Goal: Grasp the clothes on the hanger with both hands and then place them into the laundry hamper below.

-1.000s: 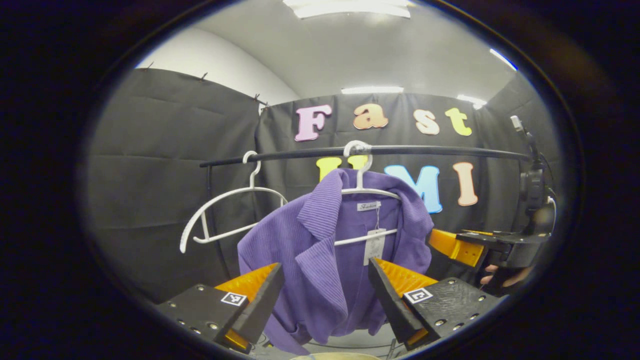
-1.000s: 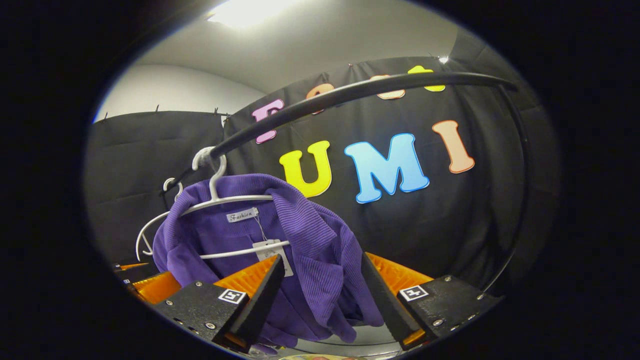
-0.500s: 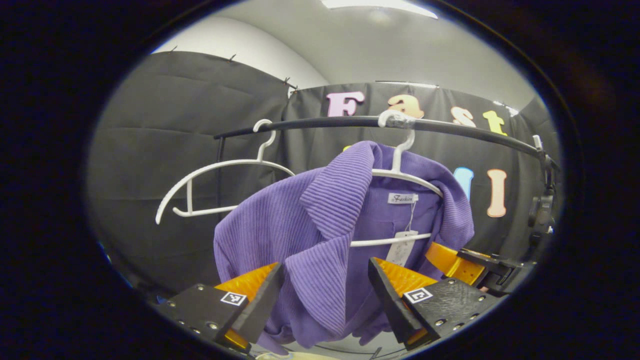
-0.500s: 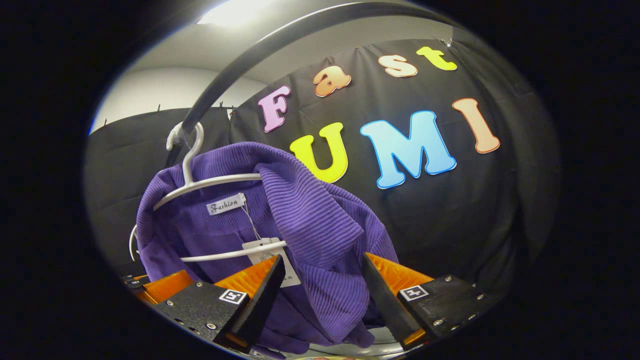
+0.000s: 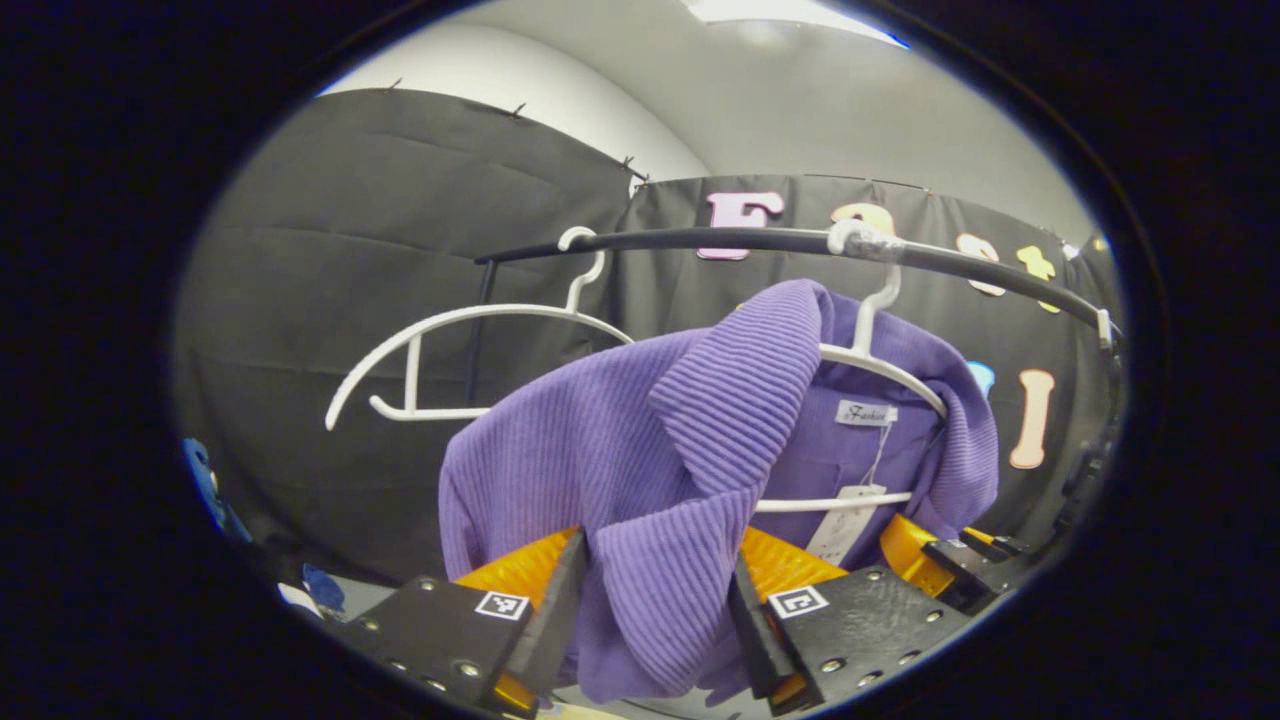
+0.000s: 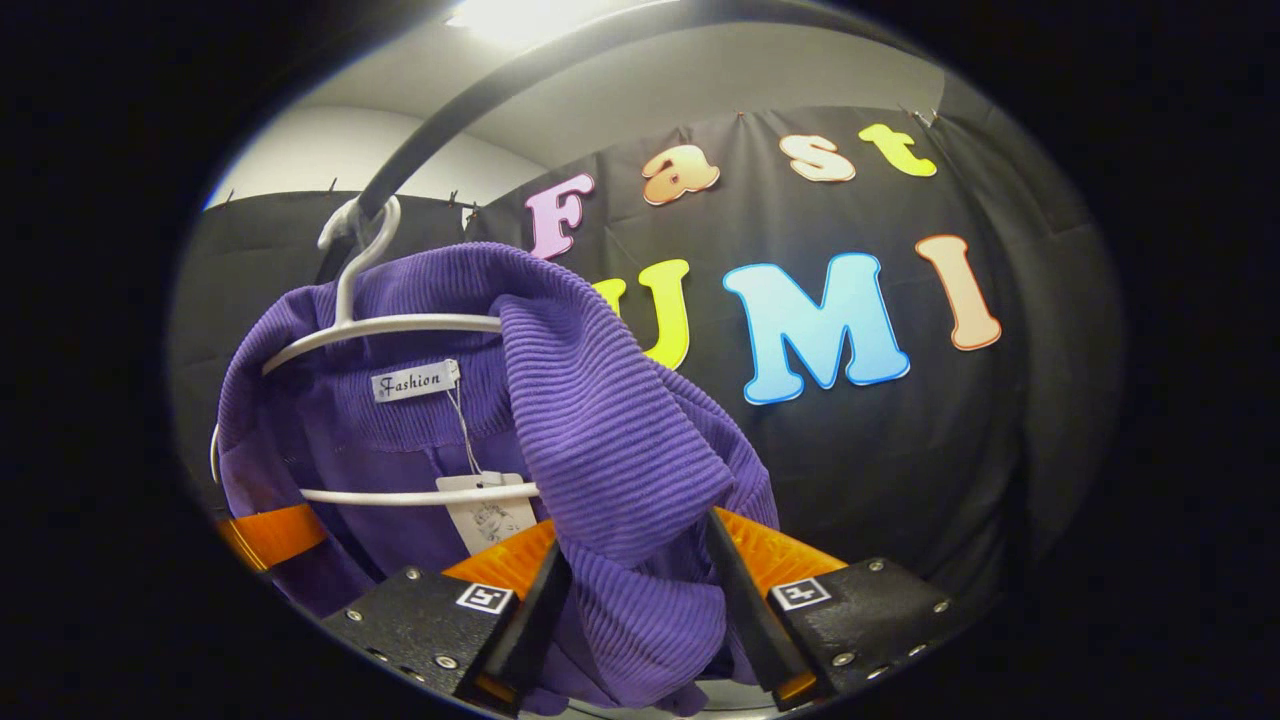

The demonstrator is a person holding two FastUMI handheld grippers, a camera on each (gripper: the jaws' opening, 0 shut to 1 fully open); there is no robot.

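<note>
Both grippers, left and right, have narrowed onto the purple jacket.

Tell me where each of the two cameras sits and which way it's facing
Left gripper view: rides on the left gripper, looking up at the purple top and an empty hanger; its own jaws flank the front fold.
Right gripper view: rides on the right gripper, looking up at the top's other side; its jaws flank that fold.
Shared: the top, its hanger, the rail.
</note>
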